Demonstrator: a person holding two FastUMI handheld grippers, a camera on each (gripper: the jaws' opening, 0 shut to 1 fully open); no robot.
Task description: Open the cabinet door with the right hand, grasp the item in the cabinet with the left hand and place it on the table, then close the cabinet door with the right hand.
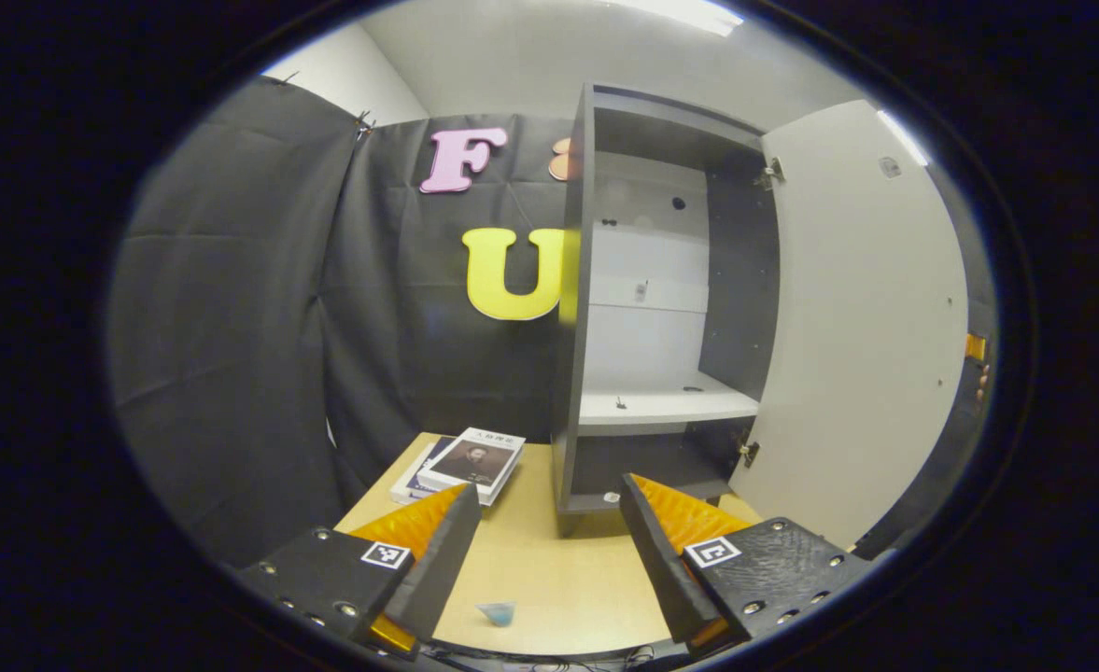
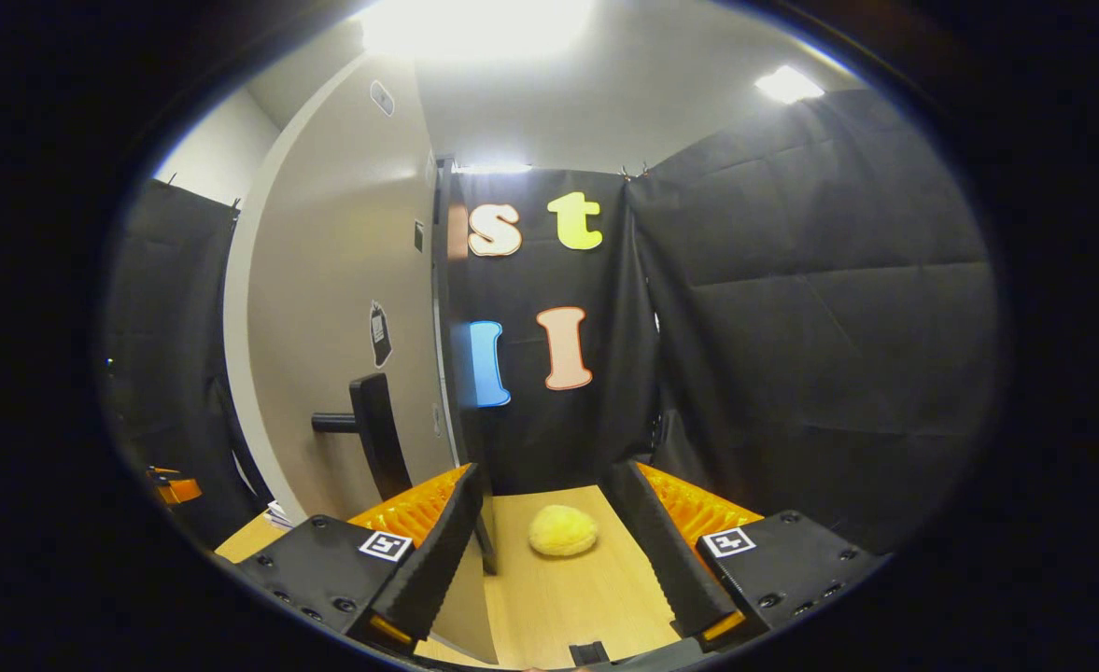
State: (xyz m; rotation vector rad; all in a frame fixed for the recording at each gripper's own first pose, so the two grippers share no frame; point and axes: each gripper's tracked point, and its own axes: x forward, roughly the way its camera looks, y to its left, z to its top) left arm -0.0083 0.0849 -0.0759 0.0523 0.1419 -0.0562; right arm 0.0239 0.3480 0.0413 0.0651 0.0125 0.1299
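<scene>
Both sets of jaws stand spread with nothing between them. In the left gripper view, the left gripper (image 1: 549,551) hangs above the desk (image 1: 549,579), its jaws pointed at the cabinet (image 1: 572,308), which stands on the desk's far side with its door (image 1: 857,327) swung wide open to the right. The shelf (image 1: 666,406) inside carries no more than a small dark speck, too small to tell what it is, and the compartment under it is dark. A small bluish scrap (image 1: 498,612) lies on the desk between the jaws, near the front edge, and is touched by neither finger. To the left of the cabinet, near the desk's back corner, a short stack of books (image 1: 465,464) lies flat. In the right gripper view, the right gripper (image 2: 549,551) is low over the desk (image 2: 568,597), just beside the open door (image 2: 334,308), whose face fills the left of the view; the dark handle (image 2: 372,434) stands out from the door above the left finger, apart from it. The item, a round yellow ball (image 2: 563,530) with a fuzzy look, rests on the desk ahead of the right gripper, between the lines of its jaws but beyond the tips and clear of both.
</scene>
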